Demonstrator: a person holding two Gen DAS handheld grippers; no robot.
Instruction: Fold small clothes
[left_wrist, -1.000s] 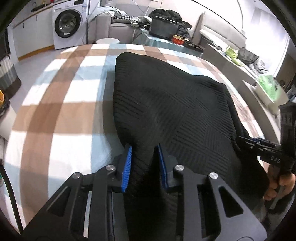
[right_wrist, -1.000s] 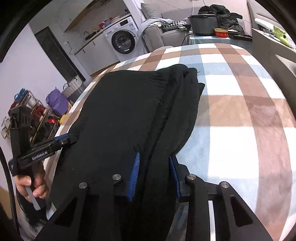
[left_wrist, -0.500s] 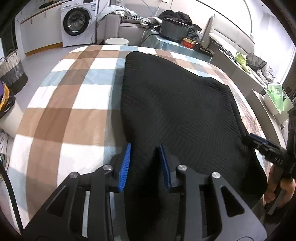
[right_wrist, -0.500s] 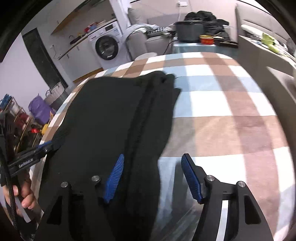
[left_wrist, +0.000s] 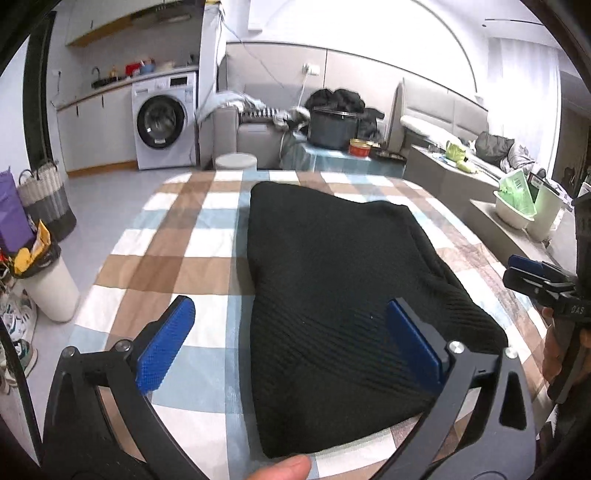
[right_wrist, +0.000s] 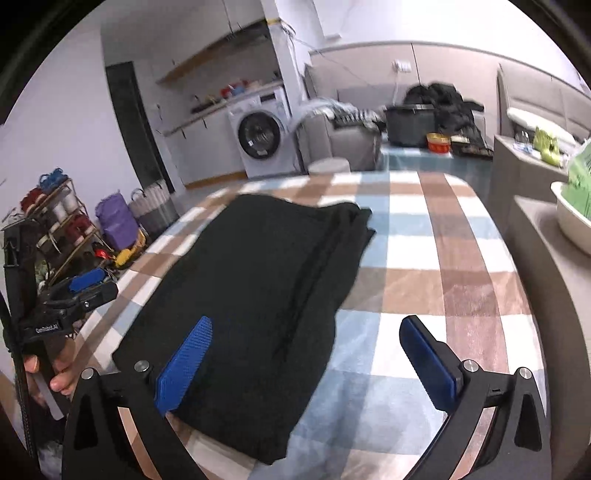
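Garment (left_wrist: 343, 295) is lying folded on the checked table (left_wrist: 177, 266), reaching its near edge. Both tongs, left (left_wrist: 291, 343) and right (right_wrist: 306, 358), are opening wide above it, gripping nothing.

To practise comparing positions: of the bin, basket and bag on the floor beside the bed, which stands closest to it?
The white cylindrical bin, topped with yellow packets; the woven basket and purple bag stand farther off, behind it.

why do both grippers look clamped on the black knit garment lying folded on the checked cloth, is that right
Not quite: neither is clamped. The left gripper and right gripper have jaws opening, pads off the black knit garment, as both wrist views show. It does lie folded on the checked cloth.
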